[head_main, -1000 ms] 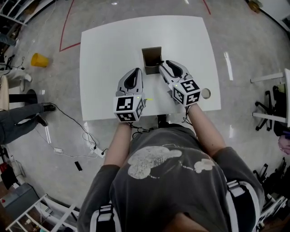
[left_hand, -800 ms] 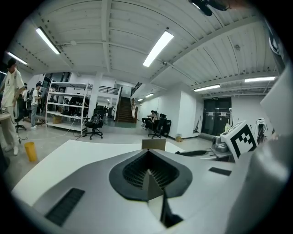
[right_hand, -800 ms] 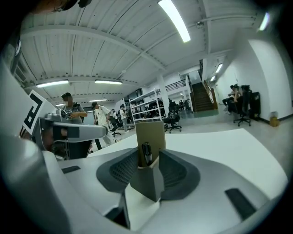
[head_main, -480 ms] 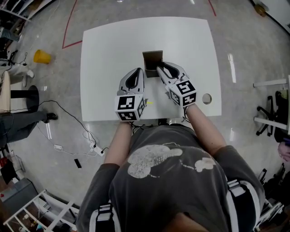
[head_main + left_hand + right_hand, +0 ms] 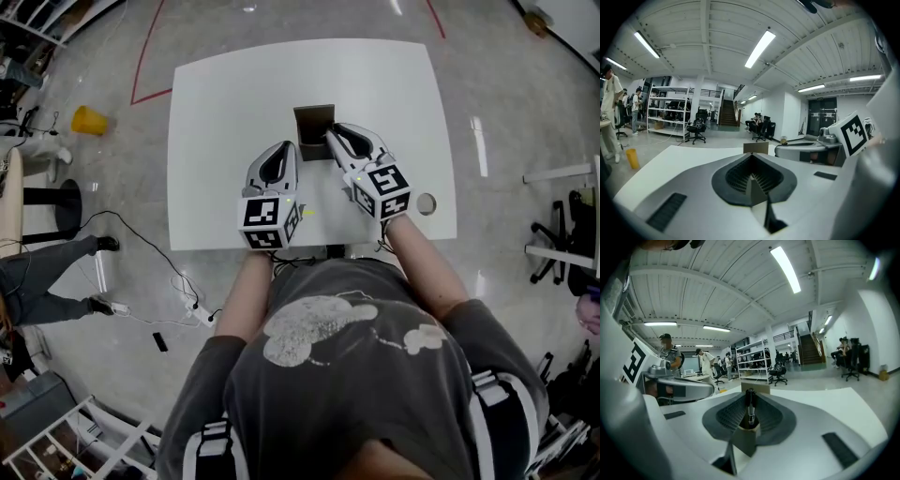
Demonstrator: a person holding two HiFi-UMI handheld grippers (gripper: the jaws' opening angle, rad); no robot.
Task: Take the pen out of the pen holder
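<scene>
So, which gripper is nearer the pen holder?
Right. The right gripper is at the near right corner of the pen holder, gripping the pen; the left gripper sits just short, near left.

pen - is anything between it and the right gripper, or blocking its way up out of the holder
Nothing visible: the right gripper has its jaws closed on the pen, and open space lies above the pen holder.

the pen's (image 5: pixel 750 405) lower end is hidden inside the pen holder (image 5: pixel 313 131).

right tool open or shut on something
Shut: the right tool clamps a slim black pen upright between its jaws, with the brown box holder beyond.
</scene>
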